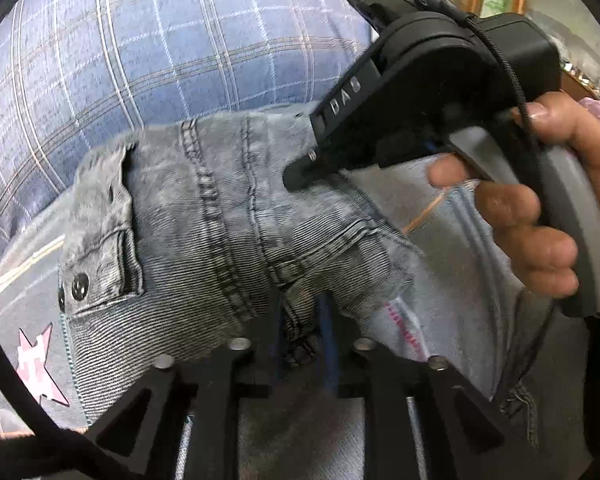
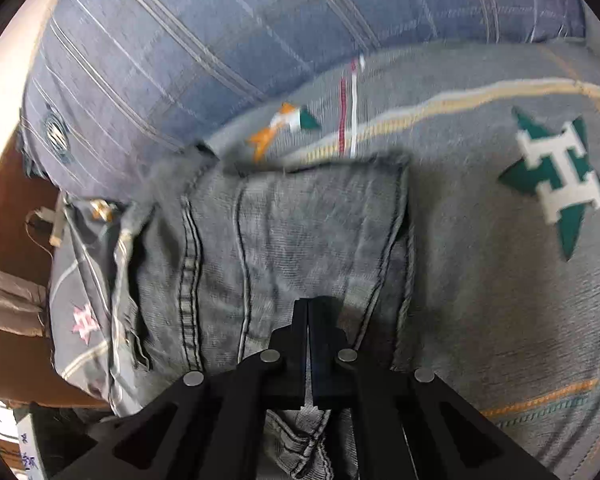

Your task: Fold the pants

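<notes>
The jeans [image 2: 284, 240] lie folded into a thick, roughly square bundle on a grey bedspread [image 2: 500, 320], close under a blue plaid pillow [image 2: 180, 60]. The denim is pale grey, washed and ribbed, with dark double-stitched seams running lengthwise and a frayed edge at the far corner. In the left wrist view a belt loop and a dark metal button [image 1: 80, 286] show on the waistband, and the paler inside of the cloth with a faint red print is turned up on the right.

The bedspread is a woven, slightly coarse cloth with a green star bearing a white letter H [image 2: 560, 184], a pink star [image 1: 40, 364], and curved cream and orange stripes. The pillow looks soft and full, its cover crossed by thin white and tan lines.

The right gripper [image 2: 308, 308] has its black fingers pressed flat together, with no cloth between the tips, which rest over the top of the bundle. A hand [image 1: 540, 216] holds its grey handle, seen from the left wrist view, where its tip touches the denim.

The left gripper [image 1: 304, 320] has its fingers slightly apart, with a bunched fold of denim lying between them; whether the pads press it cannot be told.

At the left edge stands a brown cardboard box [image 2: 4, 240]; its contents are out of sight.
</notes>
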{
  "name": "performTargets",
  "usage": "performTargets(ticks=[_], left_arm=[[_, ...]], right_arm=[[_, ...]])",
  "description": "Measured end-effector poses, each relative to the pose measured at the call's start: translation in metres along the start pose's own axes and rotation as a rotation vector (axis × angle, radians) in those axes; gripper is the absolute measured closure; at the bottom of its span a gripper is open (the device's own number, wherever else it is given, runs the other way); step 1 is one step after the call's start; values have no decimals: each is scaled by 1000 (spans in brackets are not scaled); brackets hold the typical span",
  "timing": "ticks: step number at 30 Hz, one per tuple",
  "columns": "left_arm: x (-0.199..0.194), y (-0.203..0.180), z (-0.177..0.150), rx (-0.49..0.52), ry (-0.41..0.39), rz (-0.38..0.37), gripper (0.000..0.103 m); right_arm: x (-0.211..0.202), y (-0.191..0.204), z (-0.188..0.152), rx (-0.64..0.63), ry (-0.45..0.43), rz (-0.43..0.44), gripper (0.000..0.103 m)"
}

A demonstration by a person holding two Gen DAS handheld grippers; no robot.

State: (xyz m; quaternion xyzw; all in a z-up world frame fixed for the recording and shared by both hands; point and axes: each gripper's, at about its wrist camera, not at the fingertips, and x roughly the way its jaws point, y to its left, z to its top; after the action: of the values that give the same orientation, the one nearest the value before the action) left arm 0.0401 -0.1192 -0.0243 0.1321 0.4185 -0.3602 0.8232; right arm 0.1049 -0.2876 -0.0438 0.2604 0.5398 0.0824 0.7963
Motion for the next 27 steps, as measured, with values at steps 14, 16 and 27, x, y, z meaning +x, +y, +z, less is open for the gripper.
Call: performTargets(ticks=[14, 16, 27], left_arm=[[-62, 151, 1, -592, -155, 124, 29], [-48, 179, -13, -717, -95, 90, 29], [-16, 189, -7, -718, 93, 100, 29]], right_arm=[[-54, -3, 3, 47, -240, -27, 39], [-43, -10, 6, 84, -195, -53, 39], [3, -9, 7, 89, -30, -59, 39]])
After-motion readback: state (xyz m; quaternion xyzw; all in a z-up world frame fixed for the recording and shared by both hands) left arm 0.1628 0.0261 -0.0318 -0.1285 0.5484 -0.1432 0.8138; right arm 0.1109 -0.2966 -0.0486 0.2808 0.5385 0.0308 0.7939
